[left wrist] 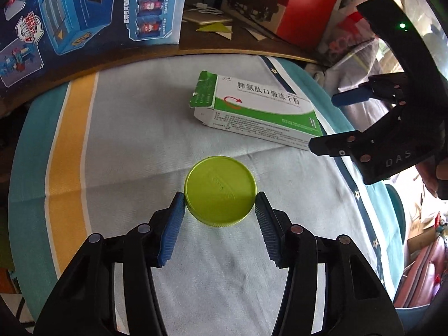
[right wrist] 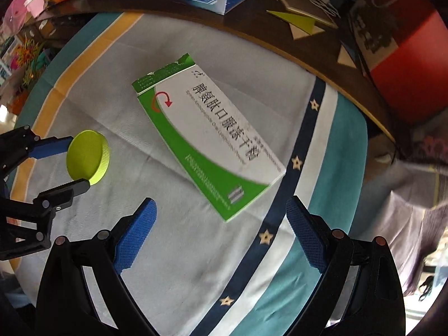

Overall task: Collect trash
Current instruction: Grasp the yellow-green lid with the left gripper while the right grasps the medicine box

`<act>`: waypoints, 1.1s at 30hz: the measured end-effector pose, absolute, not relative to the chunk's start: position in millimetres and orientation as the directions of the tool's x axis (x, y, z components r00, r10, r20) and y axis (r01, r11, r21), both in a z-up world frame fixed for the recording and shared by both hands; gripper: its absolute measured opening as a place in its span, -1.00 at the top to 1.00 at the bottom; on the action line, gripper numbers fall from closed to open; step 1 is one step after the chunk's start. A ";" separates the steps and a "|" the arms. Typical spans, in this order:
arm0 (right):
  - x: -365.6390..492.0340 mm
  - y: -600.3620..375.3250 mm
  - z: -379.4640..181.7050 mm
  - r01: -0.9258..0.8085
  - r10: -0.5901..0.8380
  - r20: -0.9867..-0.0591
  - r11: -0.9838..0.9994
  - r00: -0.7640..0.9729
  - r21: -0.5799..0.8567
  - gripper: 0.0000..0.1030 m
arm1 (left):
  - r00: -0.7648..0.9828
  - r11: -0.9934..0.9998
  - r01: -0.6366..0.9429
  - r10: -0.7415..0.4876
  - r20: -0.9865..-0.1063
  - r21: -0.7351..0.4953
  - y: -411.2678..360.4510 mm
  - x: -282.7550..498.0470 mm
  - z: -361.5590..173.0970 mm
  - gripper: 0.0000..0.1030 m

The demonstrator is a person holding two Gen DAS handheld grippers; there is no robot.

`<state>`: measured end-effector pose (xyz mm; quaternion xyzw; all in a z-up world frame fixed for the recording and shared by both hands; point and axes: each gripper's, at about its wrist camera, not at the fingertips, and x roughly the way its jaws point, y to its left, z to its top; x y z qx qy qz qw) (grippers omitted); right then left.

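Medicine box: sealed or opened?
Opened. The medicine box has a ragged, torn flap at its far end; contents cannot be seen.

A striped cloth [left wrist: 117,145] in pale grey, with yellow, teal and star-dotted navy bands, covers the near part of a dark wooden table [left wrist: 240,49]. At eleven o'clock in the left wrist view, a blue toy carton [left wrist: 84,14] printed with cartoon figures stands on the wood beyond the cloth. At one o'clock sits a red box [left wrist: 305,5], with yellow-green paper triangles [left wrist: 214,28] lying between the two.
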<state>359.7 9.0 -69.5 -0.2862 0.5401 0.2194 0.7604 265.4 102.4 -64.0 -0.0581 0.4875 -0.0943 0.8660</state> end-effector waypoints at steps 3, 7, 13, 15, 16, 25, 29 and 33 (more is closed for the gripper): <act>370.5 19.2 -79.3 -0.696 0.019 -0.952 0.687 0.306 -0.210 -0.74 | 0.505 0.976 0.101 -0.216 -0.836 -0.192 106.8 273.7 -63.2 -0.02; 386.0 33.4 -90.3 -0.754 -0.005 -0.955 0.613 0.297 -0.237 -0.74 | 0.497 0.975 0.095 -0.221 -0.839 -0.201 110.8 280.6 -65.9 -0.03; 407.9 37.4 -103.3 -0.779 0.019 -0.967 0.597 0.256 -0.194 -0.74 | 0.482 0.972 0.085 -0.234 -0.844 -0.220 112.9 288.3 -73.2 -0.03; 413.6 34.7 -109.5 -0.769 0.036 -0.974 0.620 0.225 -0.155 -0.74 | 0.478 0.972 0.084 -0.234 -0.847 -0.221 112.3 289.4 -74.6 -0.03; 415.6 32.7 -111.5 -0.760 0.049 -0.976 0.636 0.214 -0.135 -0.74 | 0.476 0.972 0.084 -0.234 -0.848 -0.221 112.2 289.9 -75.0 -0.03; 392.9 7.7 -104.1 -0.658 0.142 -0.961 0.752 0.236 -0.051 -0.44 | 0.476 0.973 0.078 -0.228 -0.849 -0.217 110.8 287.8 -71.3 -0.03; 367.7 -5.6 -95.1 -0.597 0.155 -0.957 0.802 0.246 -0.024 -0.44 | 0.480 0.974 0.086 -0.224 -0.848 -0.209 104.8 279.1 -66.0 -0.03; 345.1 -31.9 -87.7 -0.523 0.183 -0.945 0.852 0.271 0.016 -0.44 | 0.479 0.975 0.090 -0.223 -0.849 -0.205 97.9 264.9 -60.8 -0.03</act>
